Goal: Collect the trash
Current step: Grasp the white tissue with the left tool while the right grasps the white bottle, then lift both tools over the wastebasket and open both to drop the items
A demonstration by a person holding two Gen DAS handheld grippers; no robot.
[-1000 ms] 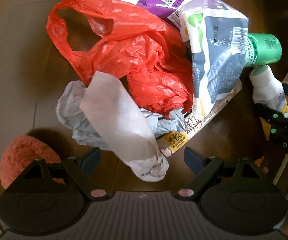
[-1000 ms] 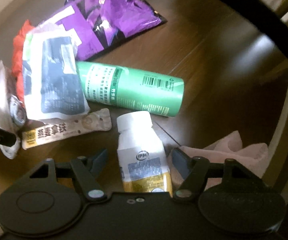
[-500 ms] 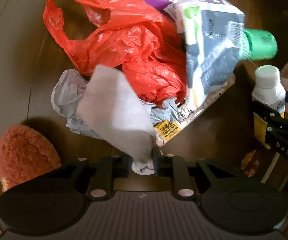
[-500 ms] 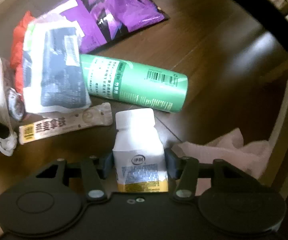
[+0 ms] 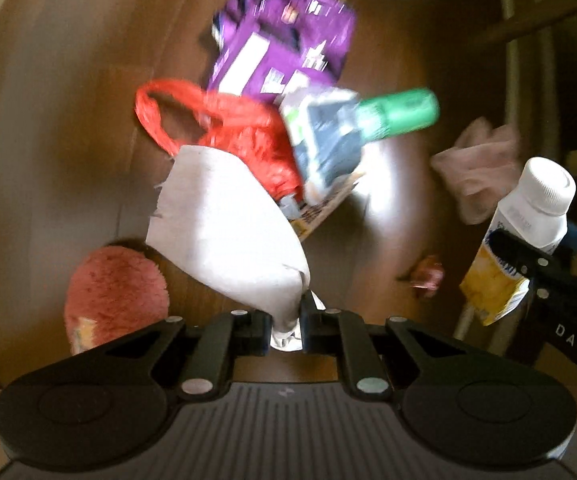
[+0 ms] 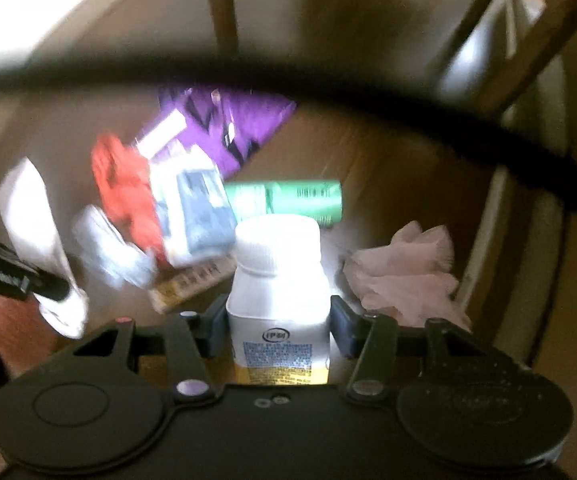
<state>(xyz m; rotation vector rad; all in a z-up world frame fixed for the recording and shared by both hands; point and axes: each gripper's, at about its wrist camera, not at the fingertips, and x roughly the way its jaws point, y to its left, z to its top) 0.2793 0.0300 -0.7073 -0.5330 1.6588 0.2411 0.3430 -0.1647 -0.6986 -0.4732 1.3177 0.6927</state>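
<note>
The left gripper (image 5: 286, 330) is clenching the bunched corner of a white paper tissue (image 5: 228, 228), which is hanging clear above the wooden floor (image 5: 48, 120). The right gripper (image 6: 278, 330) is gripping a small white bottle (image 6: 278, 276) by its body, cap pointing away from the camera.

Trash not yet collected is lying below: a red plastic bag (image 5: 240, 128), a purple wrapper (image 5: 284, 48), a grey-and-white pouch (image 5: 324, 144), a green can (image 5: 396, 114), a yellow snack wrapper (image 6: 192, 284) and a pink tissue (image 6: 404, 276).

Risks noted:
- The tissue is being held by a thin twisted end only. It is thin paper and may tear or slide out under a quick swing.
- The bottle's label is peeling loose at its lower yellow edge in the left view; pads bearing on slack label could let the bottle slip.
- Both views are blurring with motion, so the pads' exact seating on the bottle is uncertain; it appears square.
- No bin is showing in either view, so a long carry is possible.
</note>
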